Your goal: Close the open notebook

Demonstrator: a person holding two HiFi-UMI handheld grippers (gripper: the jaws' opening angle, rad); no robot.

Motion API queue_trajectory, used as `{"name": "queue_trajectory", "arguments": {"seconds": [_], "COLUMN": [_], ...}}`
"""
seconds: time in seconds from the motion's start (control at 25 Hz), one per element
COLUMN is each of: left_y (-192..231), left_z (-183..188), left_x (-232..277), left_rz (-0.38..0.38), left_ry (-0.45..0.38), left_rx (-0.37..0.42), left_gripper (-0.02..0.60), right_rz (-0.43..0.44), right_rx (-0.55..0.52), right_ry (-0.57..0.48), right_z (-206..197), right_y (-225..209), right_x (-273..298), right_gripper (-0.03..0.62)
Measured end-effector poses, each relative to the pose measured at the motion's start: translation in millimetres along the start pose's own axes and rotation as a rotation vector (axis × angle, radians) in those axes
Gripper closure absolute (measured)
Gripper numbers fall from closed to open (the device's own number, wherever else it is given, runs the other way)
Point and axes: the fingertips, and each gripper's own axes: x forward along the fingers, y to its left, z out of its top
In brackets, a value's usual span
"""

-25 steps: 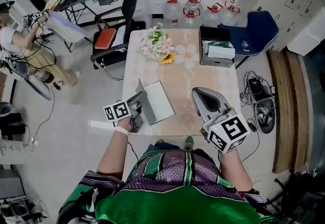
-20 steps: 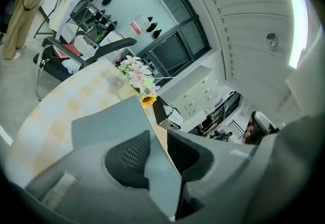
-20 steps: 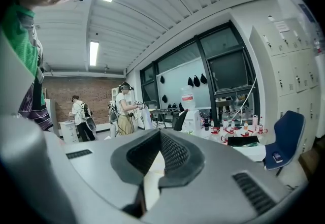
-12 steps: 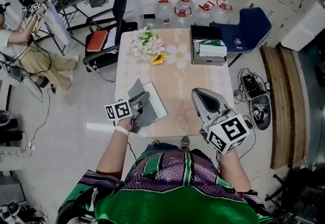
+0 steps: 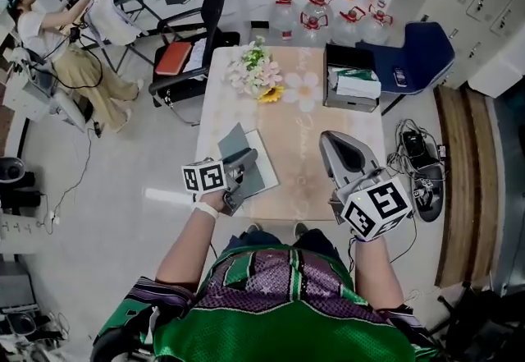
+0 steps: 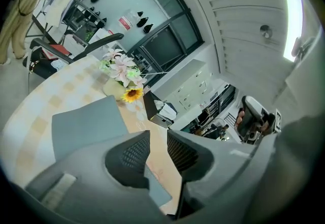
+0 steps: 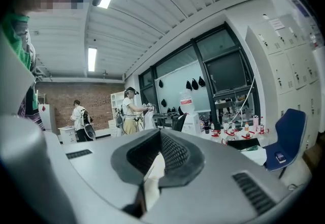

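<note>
the notebook (image 5: 235, 144) lies on the table (image 5: 303, 126), near the edge by the person, on the left side. its grey cover (image 6: 86, 124) looks tipped up, not flat yet. the left gripper (image 5: 248, 160) is at the cover with its jaws apart. a bit of cover shows between them, but they do not pinch it. the right gripper (image 5: 330, 141) is off to the side, jaws together at the tips, holding nothing. the notebook looks thin and light. the cover looks smooth, so it may slip. i think it is best to push the cover's free edge, far from the fold.
</note>
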Motion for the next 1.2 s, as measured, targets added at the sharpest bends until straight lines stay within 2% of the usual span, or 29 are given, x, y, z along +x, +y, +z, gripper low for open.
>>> {"name": "queue_trajectory", "arguments": {"seconds": [0.16,0.36,0.72,0.96,1.2], "left_y": [15.7,23.0,40.3,52.5,58.5], "left_z": [-8.5,-20.6,-48.0,-62.4,-72.2], "left_x": [-8.7,1.0,34.4,48.2,60.4], "left_rz": [0.053,0.076,0.127,0.13,0.139], "left_ry": [-0.023,-0.05,-0.014,-0.012,0.019], "left_rx": [-0.018,-0.063,-0.078,-0.13,-0.141], "left_gripper": [0.486,0.486,0.486,0.486,0.486], "right_rz": [0.013,0.031,0.044,0.047,0.044], "right_rx": [-0.006,-0.025,-0.02,-0.014,0.002], "right_ry": [0.017,0.03,0.09,0.11,0.128], "right_z": [-2.5,-0.5,-21.4,-31.4,-41.4], "right_y": [-6.6,-18.6,-40.3,-46.9,-51.1], "right_x": [-4.5,-16.6,-24.1,-23.7,-22.5], "right_gripper": [0.594,0.594,0.594,0.594,0.594]}}
